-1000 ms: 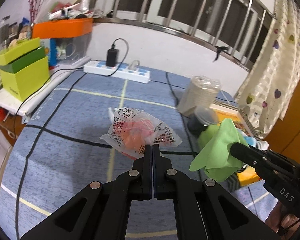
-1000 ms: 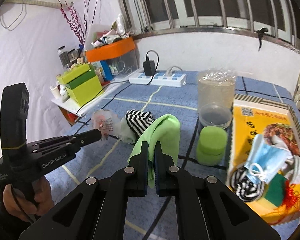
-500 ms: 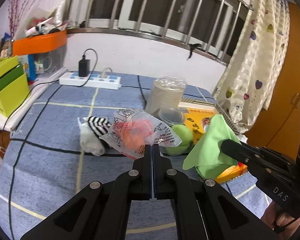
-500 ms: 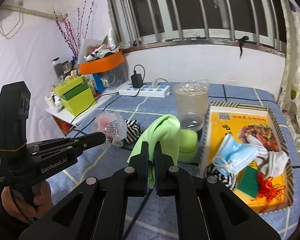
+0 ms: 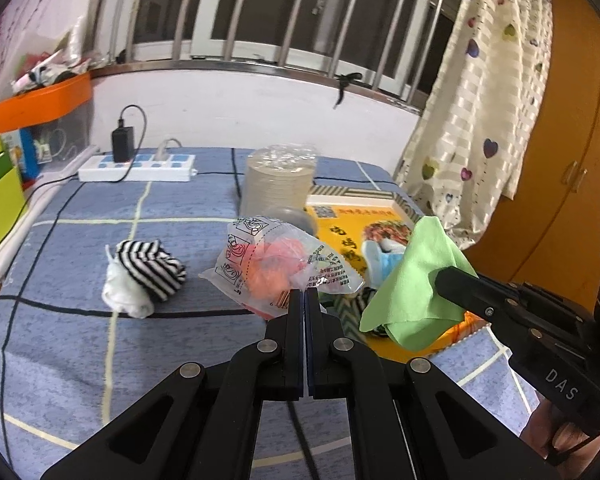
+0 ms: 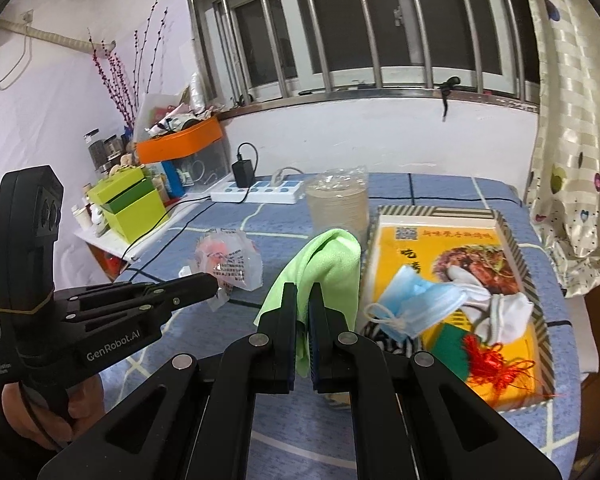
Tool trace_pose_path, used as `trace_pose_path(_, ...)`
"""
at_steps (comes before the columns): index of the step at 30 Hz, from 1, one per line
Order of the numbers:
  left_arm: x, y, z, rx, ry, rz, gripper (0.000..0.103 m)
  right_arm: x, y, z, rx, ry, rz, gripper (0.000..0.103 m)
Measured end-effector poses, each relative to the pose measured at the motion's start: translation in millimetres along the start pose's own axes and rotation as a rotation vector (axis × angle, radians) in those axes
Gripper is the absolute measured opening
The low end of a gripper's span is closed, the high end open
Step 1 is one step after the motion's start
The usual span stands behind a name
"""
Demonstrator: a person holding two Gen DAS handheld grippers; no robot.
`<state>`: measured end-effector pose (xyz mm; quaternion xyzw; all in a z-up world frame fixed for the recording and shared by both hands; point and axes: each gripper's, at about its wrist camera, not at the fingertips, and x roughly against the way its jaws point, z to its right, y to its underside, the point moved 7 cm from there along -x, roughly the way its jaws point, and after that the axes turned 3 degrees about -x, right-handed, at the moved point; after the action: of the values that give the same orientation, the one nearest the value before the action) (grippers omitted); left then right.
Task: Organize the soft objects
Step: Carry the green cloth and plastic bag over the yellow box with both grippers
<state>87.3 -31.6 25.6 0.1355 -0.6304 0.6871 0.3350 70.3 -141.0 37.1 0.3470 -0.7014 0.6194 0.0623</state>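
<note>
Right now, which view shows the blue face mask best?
The right wrist view: the blue face mask lies in full sight on the yellow tray. The left wrist view shows only a sliver, behind the plastic bag and green cloth.

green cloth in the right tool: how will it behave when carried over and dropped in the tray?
Likely floppy: the green cloth drapes in loose folds either side of the right tool, which is shut on one pinched part. Probably light, since it hangs without pulling out. Expect it to land crumpled in the yellow tray, perhaps covering the blue mask.
</note>
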Motion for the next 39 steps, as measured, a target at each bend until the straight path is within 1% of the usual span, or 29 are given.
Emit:
trace_pose_path(11, -14.0, -2.5, 44.4, -0.063, 0.061, -0.019, 0.002, 15.8, 2.6, 31.9, -0.039, 0.051, 0.015, 0.005)
trace_pose_path(24, -33.8, 0.5, 79.5, -0.112, 0.096, -0.053, 0.001, 29.7, 10.0, 76.8, -0.109, 0.099, 0.024, 0.005)
trace_pose_path(32, -50.3, 7.6, 97.7, -0.138, 0.127, -0.090, 0.001, 27.1, 17.8, 97.7, -0.140, 0.118, 0.005, 0.005)
trace_pose_path(39, -70.3, 21.3, 112.6, -0.160, 0.157, -0.147, 0.001, 17.0, 30.9, 117.4, -0.175, 0.135, -0.035, 0.005)
